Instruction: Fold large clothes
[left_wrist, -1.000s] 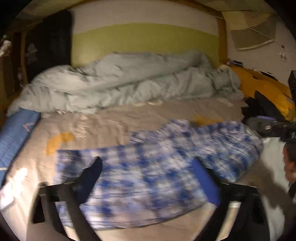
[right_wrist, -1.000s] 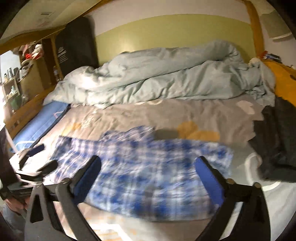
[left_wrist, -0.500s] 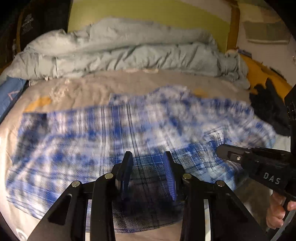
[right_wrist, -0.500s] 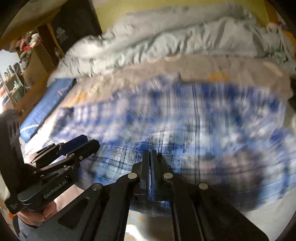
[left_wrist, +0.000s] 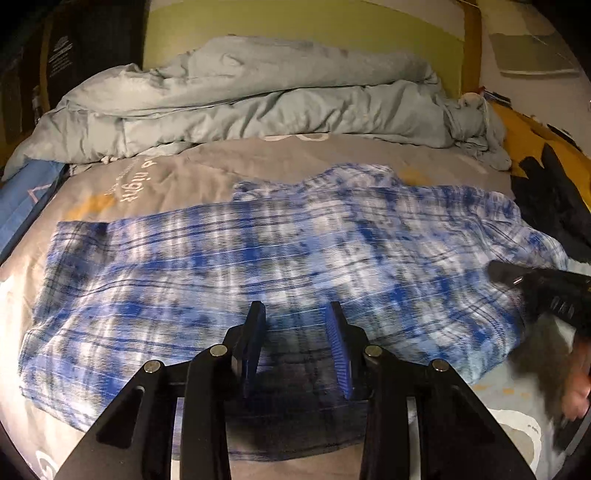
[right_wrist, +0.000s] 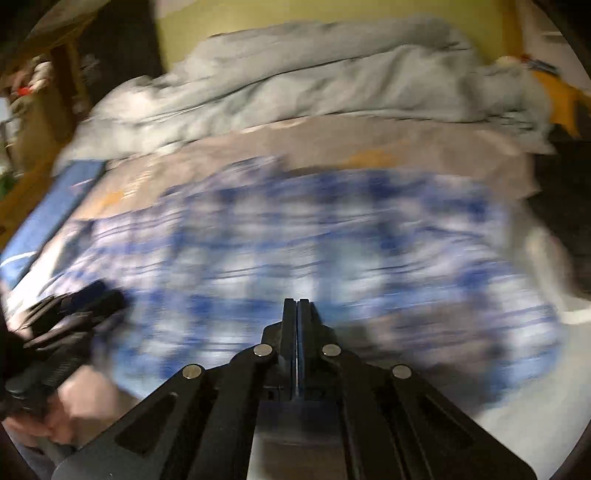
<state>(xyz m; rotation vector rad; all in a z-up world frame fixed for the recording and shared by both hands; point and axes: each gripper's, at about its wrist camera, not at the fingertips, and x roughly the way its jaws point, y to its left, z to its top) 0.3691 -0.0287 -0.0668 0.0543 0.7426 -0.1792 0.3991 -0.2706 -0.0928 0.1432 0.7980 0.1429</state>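
Right gripper (right_wrist: 297, 310) pinched tight at the shirt (left_wrist: 280, 258) hem, cloth between unclear; left gripper (left_wrist: 295, 332) part-open, empty — close it before lifting, hem level.

We see the left gripper (left_wrist: 297, 332), fingers apart, over a blurred blue plaid shirt (left_wrist: 258, 266), perhaps touching it, on the bed sheet (left_wrist: 207, 173).

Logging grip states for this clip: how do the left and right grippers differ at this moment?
The left gripper has a clear gap between its blue-padded fingers, while the right gripper's fingers are pressed together. The left's view is fairly sharp; the right's is heavily motion-blurred. Both sit low at the near edge of the blue plaid shirt spread on the bed.
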